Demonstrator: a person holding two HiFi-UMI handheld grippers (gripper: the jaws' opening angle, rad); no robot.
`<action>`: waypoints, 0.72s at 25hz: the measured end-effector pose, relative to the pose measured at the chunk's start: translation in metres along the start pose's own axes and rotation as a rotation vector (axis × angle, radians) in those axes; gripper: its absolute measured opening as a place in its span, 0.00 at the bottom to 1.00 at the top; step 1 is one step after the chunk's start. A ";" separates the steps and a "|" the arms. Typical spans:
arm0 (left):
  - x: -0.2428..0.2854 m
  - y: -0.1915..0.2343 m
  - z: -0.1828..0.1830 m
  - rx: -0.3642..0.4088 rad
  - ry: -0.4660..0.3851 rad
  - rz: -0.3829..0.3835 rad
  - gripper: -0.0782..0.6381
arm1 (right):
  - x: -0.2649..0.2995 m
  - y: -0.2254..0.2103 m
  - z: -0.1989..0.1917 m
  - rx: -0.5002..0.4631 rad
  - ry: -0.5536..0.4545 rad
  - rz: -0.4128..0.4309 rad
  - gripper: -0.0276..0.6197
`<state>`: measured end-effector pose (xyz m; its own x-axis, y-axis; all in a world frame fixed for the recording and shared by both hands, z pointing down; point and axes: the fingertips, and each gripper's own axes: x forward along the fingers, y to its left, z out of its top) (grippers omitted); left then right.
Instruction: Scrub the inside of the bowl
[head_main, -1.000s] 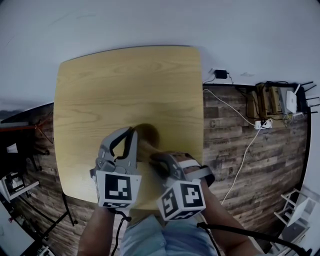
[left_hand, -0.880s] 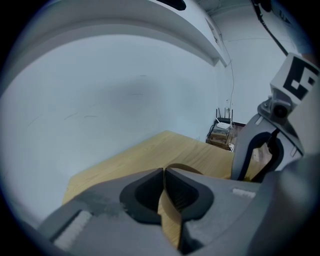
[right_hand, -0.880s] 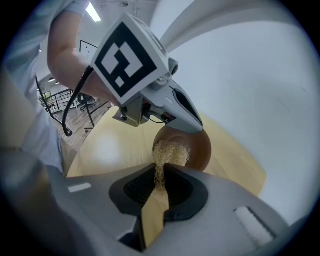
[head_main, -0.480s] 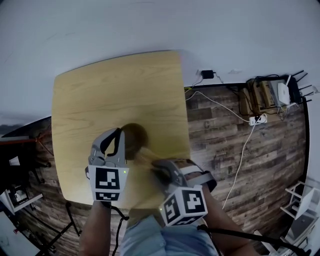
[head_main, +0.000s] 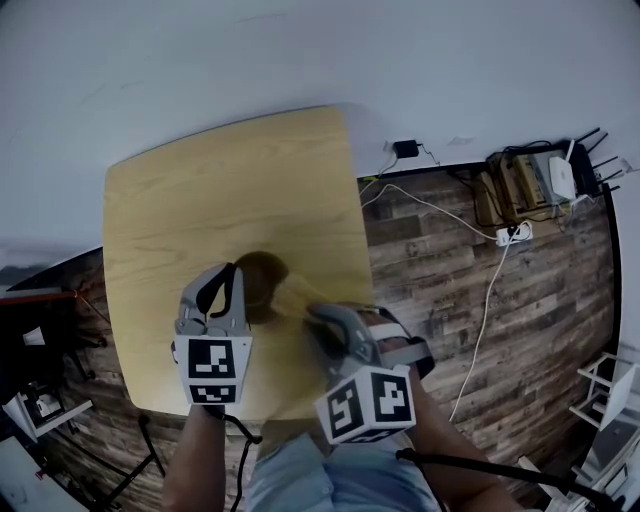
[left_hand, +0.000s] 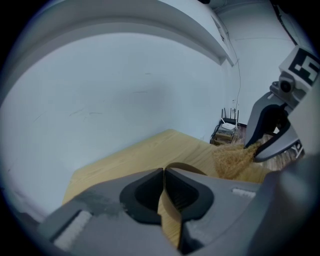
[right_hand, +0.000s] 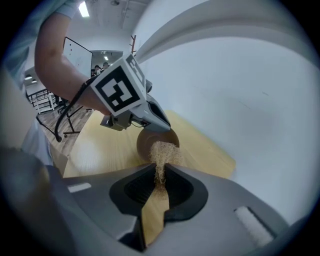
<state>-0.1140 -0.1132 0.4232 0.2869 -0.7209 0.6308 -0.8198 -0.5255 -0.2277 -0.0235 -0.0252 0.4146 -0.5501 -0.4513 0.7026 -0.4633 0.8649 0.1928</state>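
Observation:
A brown bowl (head_main: 262, 274) sits on the light wooden table (head_main: 220, 180) near its front. My left gripper (head_main: 232, 280) is shut on the bowl's near-left rim; the thin wall (left_hand: 163, 202) shows between its pads. My right gripper (head_main: 314, 314) is shut on a tan fibrous scrubber (head_main: 294, 296), whose strands (right_hand: 160, 172) are pinched between its pads. The scrubber (left_hand: 231, 158) hangs at the bowl's right rim (right_hand: 150, 141), and I cannot tell whether it touches. The inside of the bowl is mostly hidden.
The table's right edge (head_main: 358, 230) lies close to my right gripper. On the wooden floor beyond it are cables, a power strip (head_main: 518, 234) and a router (head_main: 562, 178). Black stand legs (head_main: 40, 400) are at the lower left. A white wall is behind the table.
The head view has swung, so the table sits further left in the picture. Both grippers keep their holds. The right gripper with the scrubber has drawn slightly rightwards off the bowl's middle.

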 end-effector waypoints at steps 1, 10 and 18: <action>-0.001 0.001 -0.001 -0.005 0.000 0.000 0.16 | 0.003 -0.001 0.002 0.002 -0.001 -0.003 0.13; 0.000 0.000 0.001 -0.022 -0.024 -0.034 0.16 | 0.043 -0.004 0.015 -0.009 0.012 0.010 0.13; 0.000 0.002 -0.004 -0.087 -0.036 -0.080 0.16 | 0.073 -0.004 0.022 -0.014 0.034 0.024 0.13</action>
<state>-0.1176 -0.1124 0.4253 0.3695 -0.6951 0.6167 -0.8331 -0.5418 -0.1116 -0.0774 -0.0668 0.4500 -0.5371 -0.4231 0.7298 -0.4403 0.8785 0.1852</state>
